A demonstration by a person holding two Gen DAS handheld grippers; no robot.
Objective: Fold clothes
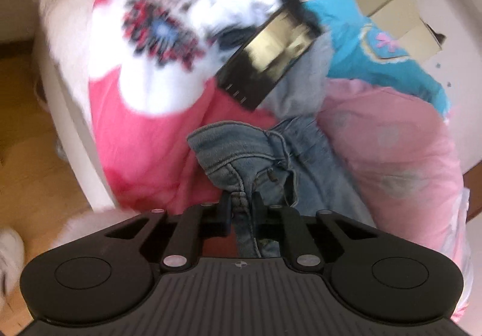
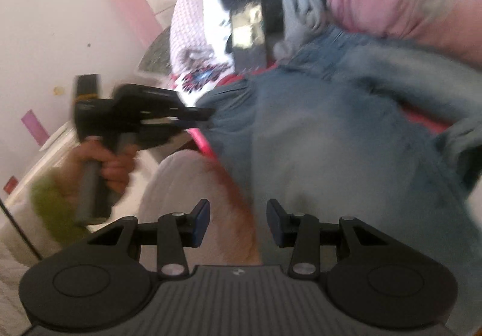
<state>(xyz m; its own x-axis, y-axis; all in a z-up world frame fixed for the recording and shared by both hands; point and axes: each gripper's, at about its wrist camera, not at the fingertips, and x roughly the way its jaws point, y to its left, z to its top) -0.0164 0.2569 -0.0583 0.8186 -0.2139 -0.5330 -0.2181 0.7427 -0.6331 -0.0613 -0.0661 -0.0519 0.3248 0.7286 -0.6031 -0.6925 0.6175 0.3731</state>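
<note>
Among a heap of mixed laundry, the left tool (image 1: pixel 242 208) is clamped on a seamed edge of the denim garment (image 1: pixel 271 161), its two pads pinched tight with the blue cloth bunched between them; the right wrist view shows the same grip from the side, the left tool (image 2: pixel 208 117) biting the garment's corner while a hand (image 2: pixel 111 164) with a green sleeve holds its handle. The right tool (image 2: pixel 238 223) hangs with its jaws apart and nothing between them, just short of the denim (image 2: pixel 346 155), which spreads loosely across that view. Around the jeans lie a red and white top (image 1: pixel 144 137), a pale pink garment (image 1: pixel 397 143), a turquoise piece (image 1: pixel 370 55) and a dark shiny box (image 1: pixel 268 55) resting on the pile. The step in hand looks like pulling one garment free of the heap for folding, with only one corner secured. The next move probably calls for the right tool to close on a second edge of the denim, well apart from the first grip, so the cloth can be lifted and spread flat. Heavy blur makes finer seams hard to pick out.
</note>
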